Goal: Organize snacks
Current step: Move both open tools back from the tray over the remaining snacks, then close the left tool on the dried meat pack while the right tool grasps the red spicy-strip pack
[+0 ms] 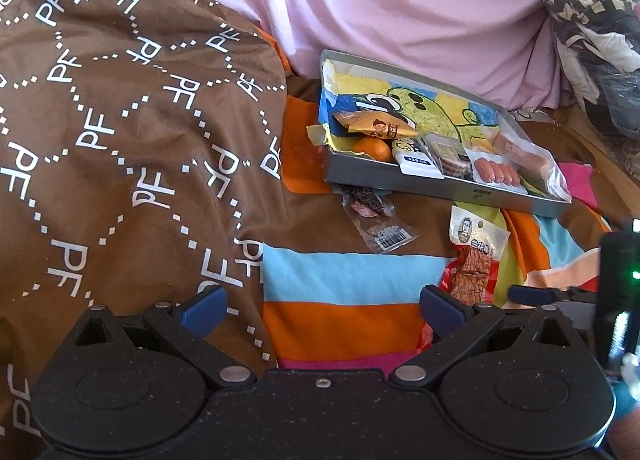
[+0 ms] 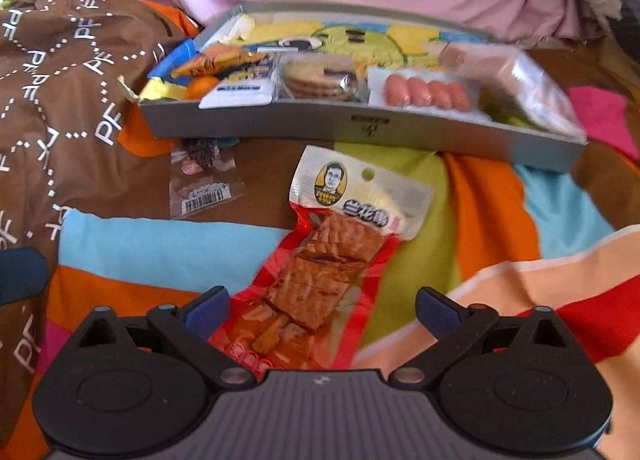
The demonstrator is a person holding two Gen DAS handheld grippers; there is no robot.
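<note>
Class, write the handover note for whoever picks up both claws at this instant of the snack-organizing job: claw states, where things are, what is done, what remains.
Left claw: open, empty, hovering over the striped blanket.
Right claw: open, lined up over the lower end of the red dried-tofu packet, not gripping it.
Done: the grey tray already holds an orange packet, a tangerine, a white-and-blue packet, wrapped cookies, a sausage pack and a pink pack.
Left: the dried-tofu packet and the clear packet with a barcode lie on the blanket in front of the tray; both likely go in.
</note>
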